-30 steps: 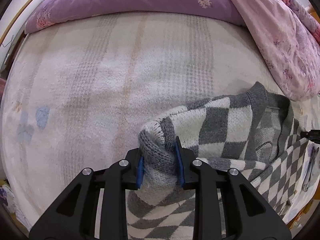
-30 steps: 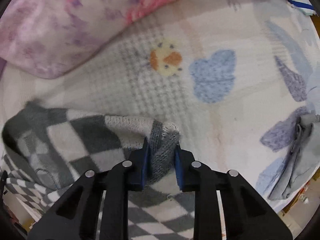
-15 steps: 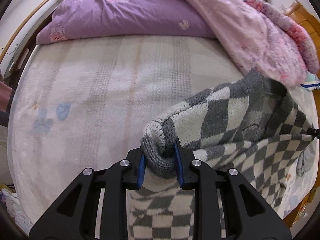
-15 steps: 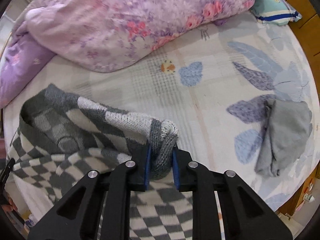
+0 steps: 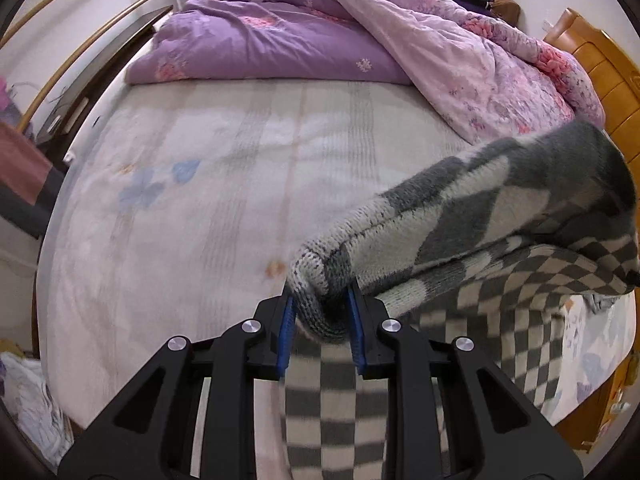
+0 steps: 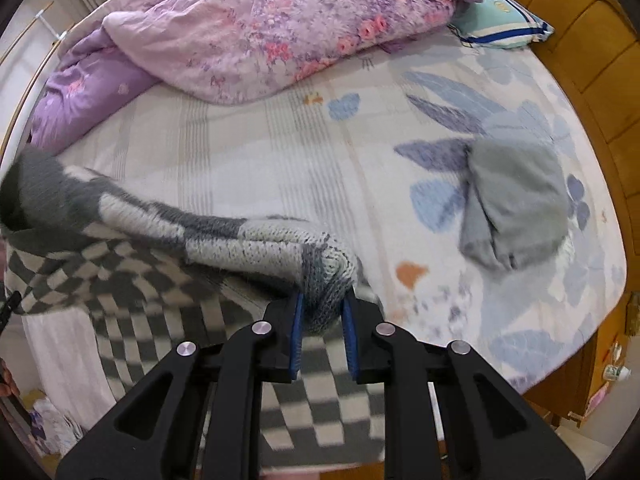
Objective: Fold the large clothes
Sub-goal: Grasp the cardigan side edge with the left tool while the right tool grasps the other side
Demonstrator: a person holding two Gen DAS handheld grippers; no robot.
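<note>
A grey and white checked knit sweater (image 5: 460, 216) hangs stretched in the air between my two grippers, high over the bed. My left gripper (image 5: 322, 316) is shut on one bunched corner of it, the blue pads pressing the knit. The rest of the garment drapes down and to the right in the left wrist view. My right gripper (image 6: 322, 318) is shut on the other corner of the sweater (image 6: 168, 236), which runs off to the left and hangs below the fingers.
The bed (image 5: 200, 200) has a pale sheet with blue flowers. A purple and pink quilt (image 5: 360, 40) is heaped at the far side. A folded grey garment (image 6: 516, 208) lies on the sheet at right. A wooden headboard (image 6: 592, 60) and a striped pillow (image 6: 500, 24) stand beyond it.
Both grippers have risen well above the bed, lifting the sweater off the sheet. More of the bed, the quilt and the folded grey garment have come into view.
</note>
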